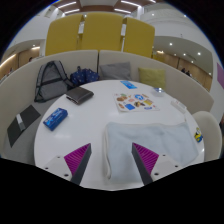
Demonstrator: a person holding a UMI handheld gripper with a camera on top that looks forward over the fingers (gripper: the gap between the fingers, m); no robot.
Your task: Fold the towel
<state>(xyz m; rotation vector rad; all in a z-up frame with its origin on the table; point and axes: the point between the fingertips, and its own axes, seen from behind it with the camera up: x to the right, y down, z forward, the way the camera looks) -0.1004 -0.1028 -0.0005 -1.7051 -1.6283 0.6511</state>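
Observation:
A white towel (150,130) lies spread on the white table (95,120), just ahead of my fingers and reaching to the right. Its near edge, with a small hanging loop (108,165), lies between my fingers. My gripper (112,160) is open, its two fingers with magenta pads (78,157) wide apart above the towel's near edge. Nothing is held.
On the table lie a blue box (55,118), a dark notebook (79,95), a colourful card sheet (133,100) and a dark tablet (22,125). A black bag (48,78) stands at the back left. Yellow panels (100,35) rise behind. A white chair (208,130) stands at the right.

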